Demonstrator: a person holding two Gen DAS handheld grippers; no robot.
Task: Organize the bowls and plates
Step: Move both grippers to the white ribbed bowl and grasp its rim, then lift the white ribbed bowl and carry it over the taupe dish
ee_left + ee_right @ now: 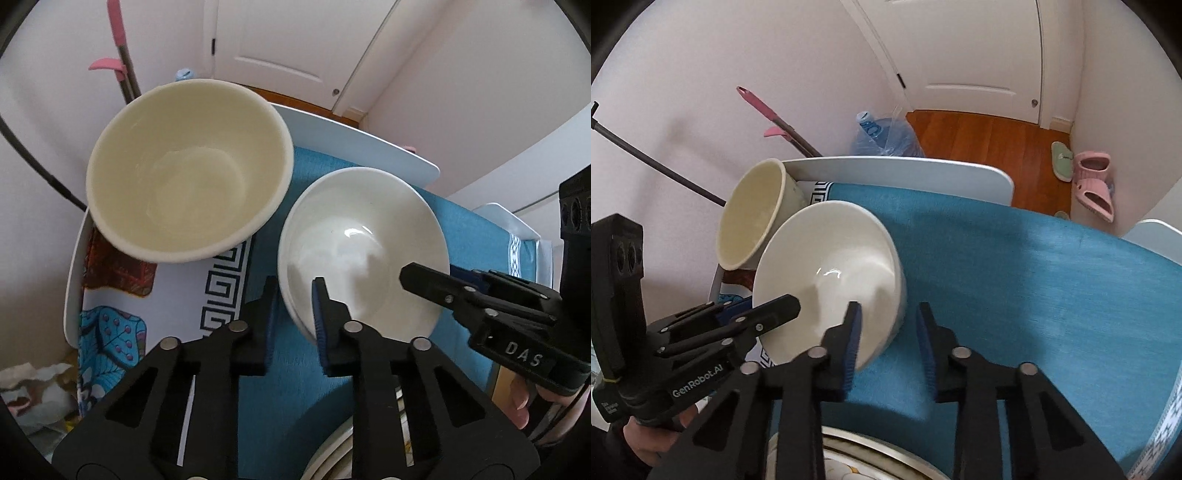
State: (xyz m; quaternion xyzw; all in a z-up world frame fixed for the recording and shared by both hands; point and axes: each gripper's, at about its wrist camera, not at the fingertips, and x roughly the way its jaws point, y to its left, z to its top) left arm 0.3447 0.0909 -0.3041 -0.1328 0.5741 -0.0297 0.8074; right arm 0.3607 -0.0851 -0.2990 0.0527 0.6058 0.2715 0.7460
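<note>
Both the left gripper (293, 295) and right gripper (888, 321) straddle the white bowl's (364, 251) rim, half open; next, close and lift toward the cream bowl (188, 166).

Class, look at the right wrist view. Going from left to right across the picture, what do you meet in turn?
Left claw → cream bowl → white bowl → right claw → blue cloth → pink slippers on the wooden floor beyond the table.

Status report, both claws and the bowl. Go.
Both claws open, straddling white bowl's rim from opposite sides. Bowl tilted over blue cloth. Cream bowl close beside.
</note>
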